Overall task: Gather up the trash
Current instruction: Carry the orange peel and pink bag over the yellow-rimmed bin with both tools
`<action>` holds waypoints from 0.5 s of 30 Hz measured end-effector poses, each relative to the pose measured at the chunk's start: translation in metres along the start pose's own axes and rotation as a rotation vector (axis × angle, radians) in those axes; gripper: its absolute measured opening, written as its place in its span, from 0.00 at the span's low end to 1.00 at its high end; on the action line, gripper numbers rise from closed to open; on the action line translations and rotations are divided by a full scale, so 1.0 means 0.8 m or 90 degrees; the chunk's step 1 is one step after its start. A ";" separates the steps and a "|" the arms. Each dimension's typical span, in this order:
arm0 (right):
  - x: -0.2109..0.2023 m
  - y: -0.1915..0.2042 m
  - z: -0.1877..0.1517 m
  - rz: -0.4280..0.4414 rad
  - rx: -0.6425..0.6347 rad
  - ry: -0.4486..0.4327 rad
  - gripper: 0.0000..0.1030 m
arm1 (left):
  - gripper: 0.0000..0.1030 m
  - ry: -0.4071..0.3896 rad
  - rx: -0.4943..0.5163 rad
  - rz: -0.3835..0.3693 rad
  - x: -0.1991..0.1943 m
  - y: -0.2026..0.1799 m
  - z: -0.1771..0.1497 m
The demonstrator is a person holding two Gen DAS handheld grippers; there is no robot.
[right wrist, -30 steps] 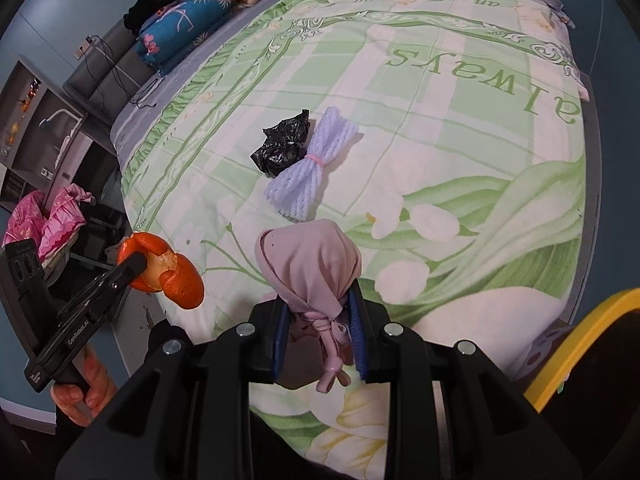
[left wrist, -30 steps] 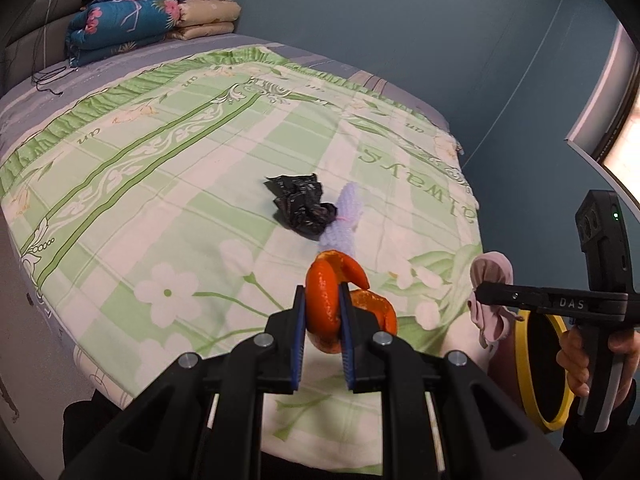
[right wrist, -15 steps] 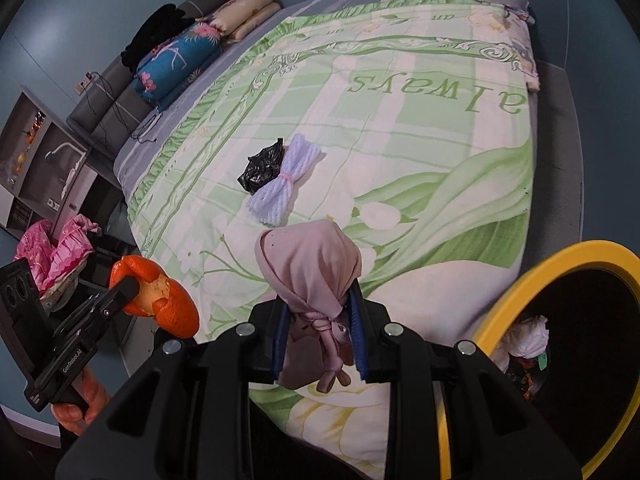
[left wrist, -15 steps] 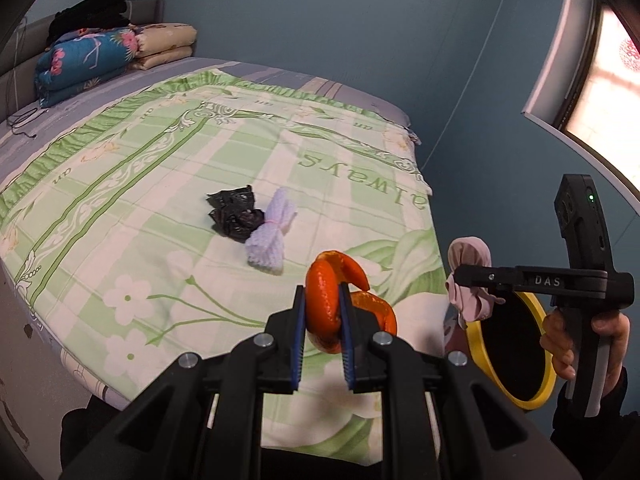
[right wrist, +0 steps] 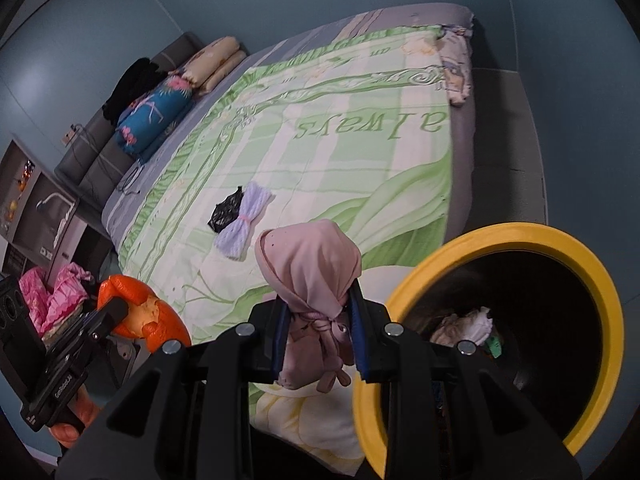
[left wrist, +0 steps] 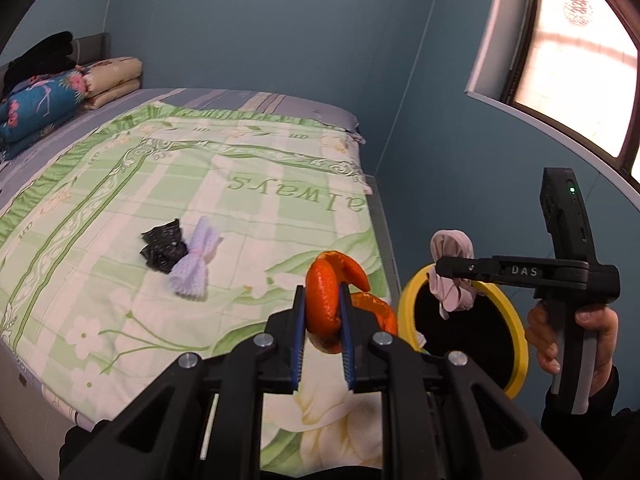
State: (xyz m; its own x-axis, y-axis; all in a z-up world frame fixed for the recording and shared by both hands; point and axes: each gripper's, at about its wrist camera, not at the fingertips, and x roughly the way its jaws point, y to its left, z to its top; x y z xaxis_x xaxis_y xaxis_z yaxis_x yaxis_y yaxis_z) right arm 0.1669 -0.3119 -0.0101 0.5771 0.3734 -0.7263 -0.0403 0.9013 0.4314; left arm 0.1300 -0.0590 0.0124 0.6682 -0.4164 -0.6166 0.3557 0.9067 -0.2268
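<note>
Through the left wrist camera I see my left gripper with its blue-padded fingers pinched narrowly on a curled orange peel, held above the near edge of the bed's green-and-white floral quilt. Farther up the quilt lie a crumpled black plastic bag and, touching it, a white mesh foam sleeve tied at the middle. To the right, my right gripper holds a knotted pale pink cloth bundle over the round yellow-rimmed black trash bin beside the bed. Through the right wrist camera, the fingers clamp the pink bundle at its knot, just left of the bin's rim; crumpled waste sits inside. The peel shows at lower left in the other gripper.
</note>
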 end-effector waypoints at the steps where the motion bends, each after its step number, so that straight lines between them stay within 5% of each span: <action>1: -0.005 -0.006 0.000 -0.002 0.005 -0.007 0.24 | 0.14 0.001 0.008 -0.007 0.002 -0.010 0.002; 15: -0.051 -0.074 0.001 -0.041 0.070 -0.075 0.25 | 0.14 0.008 0.090 -0.046 0.022 -0.093 0.011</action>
State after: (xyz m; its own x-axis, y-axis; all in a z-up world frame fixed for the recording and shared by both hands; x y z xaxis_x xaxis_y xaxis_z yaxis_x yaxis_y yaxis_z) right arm 0.1461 -0.3809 -0.0059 0.6676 0.2813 -0.6893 0.0860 0.8905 0.4467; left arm 0.1211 -0.1342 0.0246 0.6291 -0.4787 -0.6125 0.4916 0.8553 -0.1636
